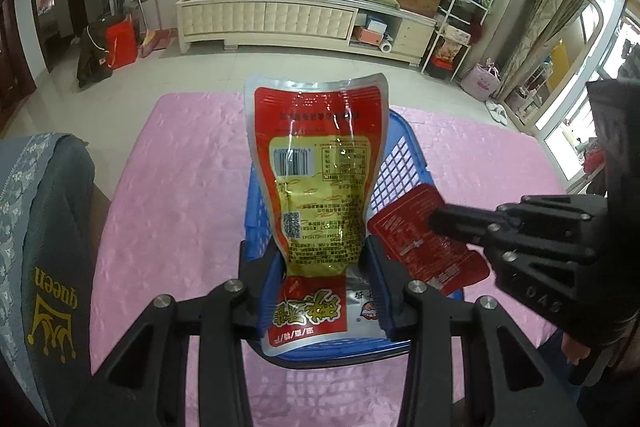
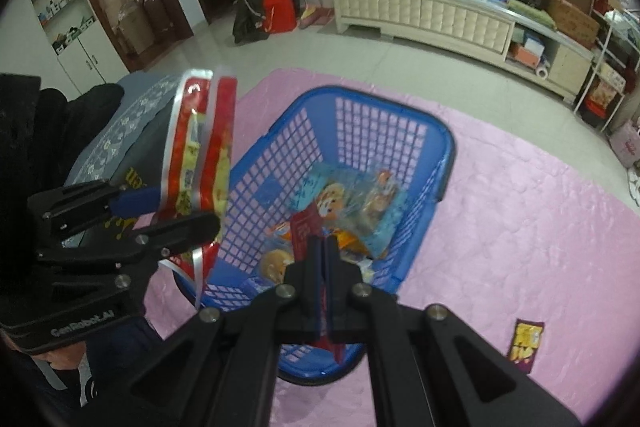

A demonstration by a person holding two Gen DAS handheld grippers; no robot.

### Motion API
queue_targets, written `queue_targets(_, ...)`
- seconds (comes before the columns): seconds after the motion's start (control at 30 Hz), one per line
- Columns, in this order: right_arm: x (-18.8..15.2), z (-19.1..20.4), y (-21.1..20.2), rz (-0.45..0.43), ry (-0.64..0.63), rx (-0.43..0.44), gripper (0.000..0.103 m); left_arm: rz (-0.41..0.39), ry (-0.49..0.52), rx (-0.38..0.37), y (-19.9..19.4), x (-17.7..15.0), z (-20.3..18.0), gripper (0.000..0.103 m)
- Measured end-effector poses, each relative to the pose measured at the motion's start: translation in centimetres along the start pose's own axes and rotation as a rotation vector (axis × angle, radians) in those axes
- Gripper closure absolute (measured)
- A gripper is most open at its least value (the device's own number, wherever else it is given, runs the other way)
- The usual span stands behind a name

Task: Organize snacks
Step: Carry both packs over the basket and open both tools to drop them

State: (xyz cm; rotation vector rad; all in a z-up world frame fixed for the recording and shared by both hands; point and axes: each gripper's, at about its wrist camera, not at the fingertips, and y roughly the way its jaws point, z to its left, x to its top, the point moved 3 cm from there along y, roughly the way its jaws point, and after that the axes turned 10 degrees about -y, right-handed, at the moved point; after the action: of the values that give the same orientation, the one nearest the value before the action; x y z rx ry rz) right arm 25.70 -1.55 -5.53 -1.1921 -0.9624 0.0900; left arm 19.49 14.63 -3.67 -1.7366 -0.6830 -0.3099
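My left gripper [image 1: 326,279] is shut on a large red and yellow snack pouch [image 1: 320,171] and holds it upright above the blue basket [image 1: 404,155]. The pouch also shows edge-on in the right wrist view [image 2: 200,163], held by the left gripper [image 2: 168,211]. My right gripper [image 2: 325,251] is shut on a small flat red packet [image 2: 303,235] over the basket [image 2: 448,147]; the left wrist view shows that packet [image 1: 416,239] in the right gripper [image 1: 436,219]. Several snack packs [image 2: 360,203] lie in the basket.
A pink cloth [image 2: 520,227] covers the table. A small purple and yellow packet [image 2: 526,343] lies on it to the right of the basket. A grey cushion marked "queen" [image 1: 44,247] sits at the left.
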Motion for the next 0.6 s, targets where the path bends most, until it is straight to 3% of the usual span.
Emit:
queue_targets(0.4, -0.7, 0.2, 1.8, 0.058, 0.054, -0.01, 0.098, 0.02, -0.008, 0.001, 0.2, 0.1, -0.4, 0.065)
queue_targets(0.43, -0.8, 0.1, 1.8, 0.068, 0.063, -0.011, 0.092, 0.02, -0.007, 0.003, 0.2, 0.1, -0.3, 0.065)
queue_targets(0.5, -1.1, -0.1, 1.7, 0.073, 0.073, -0.028, 0.067, 0.018, -0.004, 0.002, 0.1, 0.2, -0.5, 0.065)
queue_targets(0.53, -1.2, -0.2, 1.4, 0.065, 0.077, -0.036, 0.04, 0.017, -0.002, 0.003, 0.1, 0.1, -0.4, 0.065)
queue_targets(0.57, -1.3, -0.3, 1.0, 0.049, 0.083, -0.048, 0.024, 0.016, 0.001, 0.005, 0.0, 0.1, -0.6, 0.065)
queue_targets(0.6, -1.4, -0.4, 0.5, 0.029, 0.088, -0.058, 0.021, 0.016, 0.005, 0.007, 0.0, 0.0, -0.7, 0.065)
